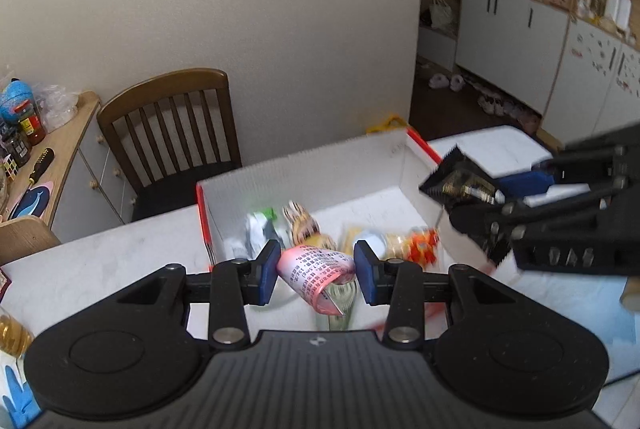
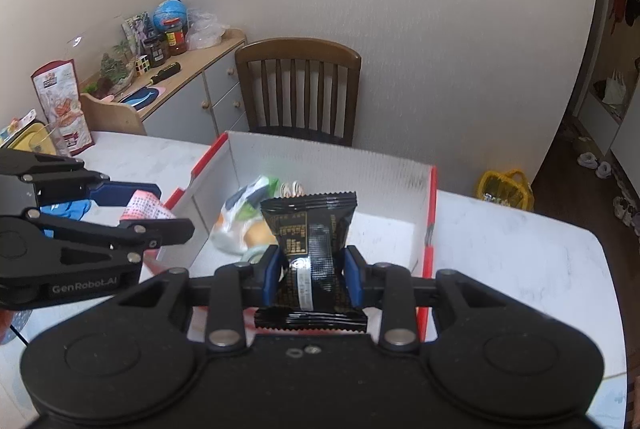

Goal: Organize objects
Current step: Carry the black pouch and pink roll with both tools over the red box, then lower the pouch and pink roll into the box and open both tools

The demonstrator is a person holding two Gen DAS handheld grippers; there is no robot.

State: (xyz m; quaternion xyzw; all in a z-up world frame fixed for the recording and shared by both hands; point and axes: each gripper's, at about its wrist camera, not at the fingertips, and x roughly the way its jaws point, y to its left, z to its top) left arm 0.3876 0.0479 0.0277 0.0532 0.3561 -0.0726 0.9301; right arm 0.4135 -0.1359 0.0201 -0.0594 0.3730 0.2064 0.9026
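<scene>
An open white corrugated box with red edges [image 2: 400,185] on the white counter [image 2: 500,229] held several snack packets [image 2: 240,225]. A black foil packet [image 2: 310,249], long axis pointing away, was clenched in the right tongs [image 2: 311,275] above it. A pink printed packet [image 1: 316,275], tilted crosswise, was gripped by the left tongs [image 1: 316,271].

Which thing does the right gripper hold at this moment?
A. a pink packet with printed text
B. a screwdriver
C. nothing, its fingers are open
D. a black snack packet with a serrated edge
D: in the right wrist view the right gripper is shut on the black snack packet, while the pink packet sits in the left gripper.
</scene>
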